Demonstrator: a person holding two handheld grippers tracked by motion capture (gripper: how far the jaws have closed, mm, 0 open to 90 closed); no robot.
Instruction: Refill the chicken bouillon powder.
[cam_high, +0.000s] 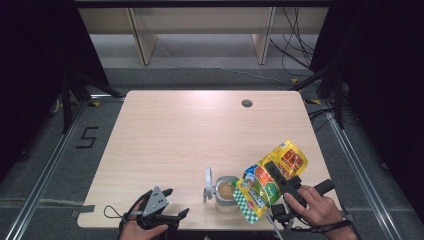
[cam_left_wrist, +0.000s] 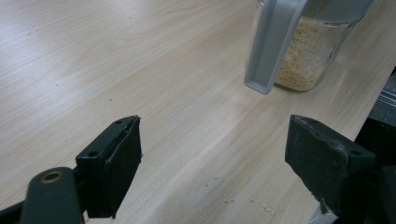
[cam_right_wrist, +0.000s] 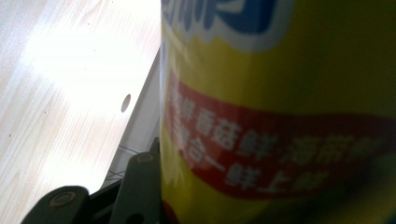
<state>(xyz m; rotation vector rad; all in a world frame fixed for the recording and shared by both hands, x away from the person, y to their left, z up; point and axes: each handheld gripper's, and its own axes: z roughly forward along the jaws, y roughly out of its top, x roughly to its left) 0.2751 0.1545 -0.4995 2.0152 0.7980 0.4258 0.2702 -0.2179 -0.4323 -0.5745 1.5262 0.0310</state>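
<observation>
Right hand-held gripper (cam_high: 276, 176) clamps the tilted yellow pouch (cam_high: 270, 180) over the open jar (cam_high: 226, 192) near the table (cam_high: 165, 135) front edge, pouring apparently underway; next, steeper tipping, while the left hand-held gripper (cam_high: 167, 205) rests open.

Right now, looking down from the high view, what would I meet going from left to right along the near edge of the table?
Left tool, jaws open and holding nothing → grey flip lid standing open → clear container of tan granules → colourful pouch, tilted over the container → right tool, shut on the pouch.
</observation>
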